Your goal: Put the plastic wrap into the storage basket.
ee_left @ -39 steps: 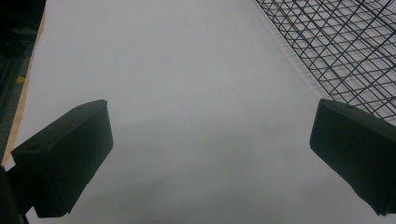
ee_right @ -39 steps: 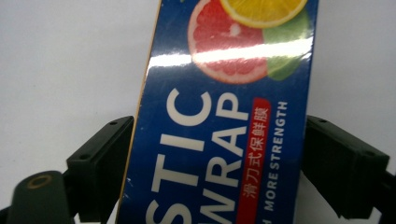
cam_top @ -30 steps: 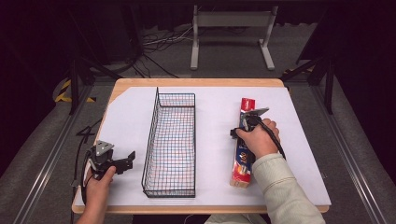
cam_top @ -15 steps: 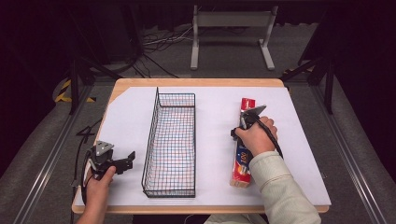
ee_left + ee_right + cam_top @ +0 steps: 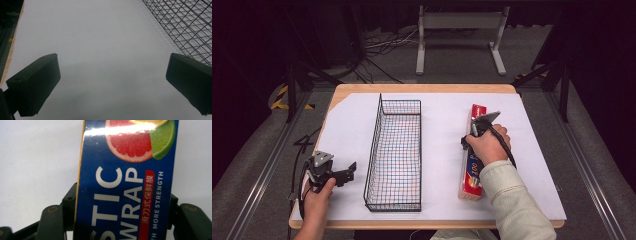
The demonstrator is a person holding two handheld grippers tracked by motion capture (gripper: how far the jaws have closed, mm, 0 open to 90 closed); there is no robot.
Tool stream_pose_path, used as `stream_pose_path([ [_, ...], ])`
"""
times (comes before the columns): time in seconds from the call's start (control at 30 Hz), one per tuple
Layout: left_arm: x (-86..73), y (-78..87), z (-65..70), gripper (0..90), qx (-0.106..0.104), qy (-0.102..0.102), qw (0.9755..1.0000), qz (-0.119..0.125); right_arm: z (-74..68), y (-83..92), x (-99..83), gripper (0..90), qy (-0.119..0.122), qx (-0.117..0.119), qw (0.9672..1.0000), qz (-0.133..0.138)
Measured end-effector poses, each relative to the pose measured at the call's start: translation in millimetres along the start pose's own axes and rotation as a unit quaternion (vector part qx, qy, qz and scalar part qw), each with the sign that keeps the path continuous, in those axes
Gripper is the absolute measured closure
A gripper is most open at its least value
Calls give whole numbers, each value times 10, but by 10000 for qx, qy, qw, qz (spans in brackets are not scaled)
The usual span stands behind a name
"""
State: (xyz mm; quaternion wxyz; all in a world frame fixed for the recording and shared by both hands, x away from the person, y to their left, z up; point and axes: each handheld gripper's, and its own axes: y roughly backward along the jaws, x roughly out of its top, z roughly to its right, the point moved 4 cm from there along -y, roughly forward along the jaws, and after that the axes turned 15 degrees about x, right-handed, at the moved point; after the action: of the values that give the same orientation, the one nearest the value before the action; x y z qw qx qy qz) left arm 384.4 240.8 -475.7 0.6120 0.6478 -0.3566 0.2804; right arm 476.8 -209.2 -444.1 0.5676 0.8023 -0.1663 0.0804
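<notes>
We see the wire basket [image 5: 395, 155] running near-to-far mid table [image 5: 352, 117], walling left from right. Left of it: bare sheet, wide lane, w/ left gripper [image 5: 343, 175] at near corner. Btw basket & plastic wrap box [image 5: 473, 152]: open strip. Right of box: free to edge.

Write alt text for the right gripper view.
A blue plastic wrap box, printed with cut grapefruit and lime, lies on a white table cover between the right gripper's two black jaws, which stand at its long sides.
</notes>
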Motion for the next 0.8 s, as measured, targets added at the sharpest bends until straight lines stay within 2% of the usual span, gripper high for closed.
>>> stream_pose_path([
  [0.27, 1, -4, 0, 1, 13, 17, 10000, -4, -7, 28, 5, 397, -73, 220, 9997, 8],
  [0.4, -1, -4, -9, 1, 13, 57, 10000, -6, -17, 48, 10, 397, -61, 234, 9997, 23],
  [0.8, 1, -5, -20, 1, 38, 55, 10000, 6, -128, 276, 101, 398, -94, 497, 9981, 338],
])
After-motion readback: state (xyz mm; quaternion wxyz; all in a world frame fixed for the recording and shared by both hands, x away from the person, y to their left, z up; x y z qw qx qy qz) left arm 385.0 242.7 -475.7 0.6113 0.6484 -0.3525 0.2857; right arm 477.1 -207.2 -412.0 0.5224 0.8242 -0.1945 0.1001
